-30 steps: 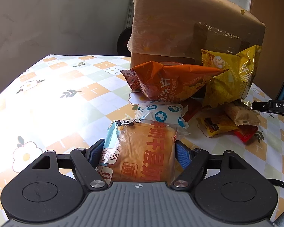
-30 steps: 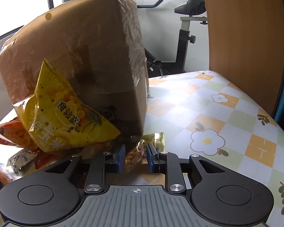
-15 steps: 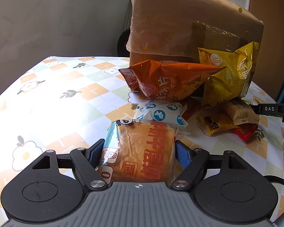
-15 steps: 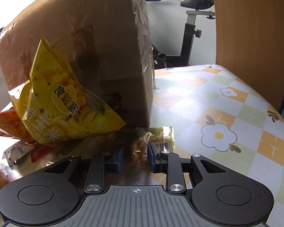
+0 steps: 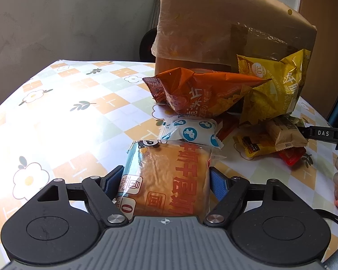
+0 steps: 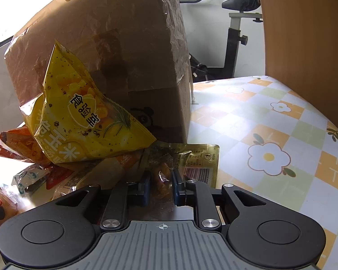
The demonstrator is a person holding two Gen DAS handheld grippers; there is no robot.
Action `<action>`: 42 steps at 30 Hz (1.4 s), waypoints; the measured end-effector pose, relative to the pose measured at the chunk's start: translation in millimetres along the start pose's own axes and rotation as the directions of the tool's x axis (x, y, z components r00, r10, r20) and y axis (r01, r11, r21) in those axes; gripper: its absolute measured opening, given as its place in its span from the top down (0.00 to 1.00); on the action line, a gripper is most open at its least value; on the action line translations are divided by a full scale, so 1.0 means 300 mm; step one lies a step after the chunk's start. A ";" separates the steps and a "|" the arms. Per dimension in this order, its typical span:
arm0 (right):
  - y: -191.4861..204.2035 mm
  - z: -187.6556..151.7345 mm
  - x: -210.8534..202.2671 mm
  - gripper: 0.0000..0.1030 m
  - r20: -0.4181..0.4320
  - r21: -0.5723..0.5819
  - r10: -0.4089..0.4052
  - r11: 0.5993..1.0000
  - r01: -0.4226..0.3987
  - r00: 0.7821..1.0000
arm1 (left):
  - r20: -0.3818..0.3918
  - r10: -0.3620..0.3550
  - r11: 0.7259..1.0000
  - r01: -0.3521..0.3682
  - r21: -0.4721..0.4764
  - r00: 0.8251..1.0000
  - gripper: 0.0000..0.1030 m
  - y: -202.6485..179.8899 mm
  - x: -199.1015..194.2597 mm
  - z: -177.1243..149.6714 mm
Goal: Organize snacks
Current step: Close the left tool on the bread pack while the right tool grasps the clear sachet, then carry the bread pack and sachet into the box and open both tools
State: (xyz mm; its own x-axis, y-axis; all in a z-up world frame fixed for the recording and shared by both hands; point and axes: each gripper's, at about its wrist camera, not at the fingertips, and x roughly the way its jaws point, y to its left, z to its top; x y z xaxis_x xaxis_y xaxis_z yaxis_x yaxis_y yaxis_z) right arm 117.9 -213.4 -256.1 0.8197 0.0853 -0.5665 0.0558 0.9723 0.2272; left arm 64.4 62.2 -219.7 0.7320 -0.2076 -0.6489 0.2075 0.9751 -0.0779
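My left gripper (image 5: pixel 166 177) is shut on a bread packet (image 5: pixel 160 164) with red lettering; both blue pads press its sides just above the flowered tablecloth (image 5: pixel 83 117). My right gripper (image 6: pixel 161 184) has its jaws closing on a small clear snack packet (image 6: pixel 163 171) with a barcode end, which is pinched between the pads. That same gripper's black finger (image 5: pixel 322 132) shows at the right of the left wrist view, by the tan packet (image 5: pixel 284 132). A yellow corn-snack bag (image 6: pixel 83 121) leans on the box right behind.
A plastic-wrapped cardboard box (image 5: pixel 214 22) stands at the back. Against it lie an orange chip bag (image 5: pixel 202 94), a white-and-blue packet (image 5: pixel 191 132), a small yellow packet (image 5: pixel 252 144) and a red one (image 5: pixel 290 157). A wooden panel (image 6: pixel 304 33) rises on the right.
The right gripper's jaws have narrowed on the clear packet, whose barcode end now shows more. Its finger has crept left in the left wrist view. The left gripper and bread packet have not moved.
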 end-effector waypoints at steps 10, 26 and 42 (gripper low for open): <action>0.001 -0.005 -0.004 0.83 0.009 -0.016 0.015 1.000 -0.015 1.000 | 0.013 -0.009 0.998 0.010 -0.060 1.000 0.24 0.023 -0.008 -0.004; -0.033 -0.013 -0.055 0.83 0.073 0.023 0.061 0.998 -0.062 0.995 | 0.100 0.104 0.988 -0.091 -0.122 0.990 0.25 0.066 -0.092 0.059; -0.065 0.107 -0.206 0.83 0.216 0.056 0.056 0.996 -0.070 0.975 | 0.316 0.076 0.995 -0.052 -0.083 0.946 0.25 0.022 -0.261 0.296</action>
State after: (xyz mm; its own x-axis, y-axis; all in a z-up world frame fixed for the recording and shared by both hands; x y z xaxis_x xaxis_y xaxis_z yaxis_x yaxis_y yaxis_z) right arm 84.6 -244.6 -200.0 0.9253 0.0906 -0.3683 0.0306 0.9501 0.3105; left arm 66.2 77.9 -102.0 0.9130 -0.1464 -0.3808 0.1140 0.9877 -0.1066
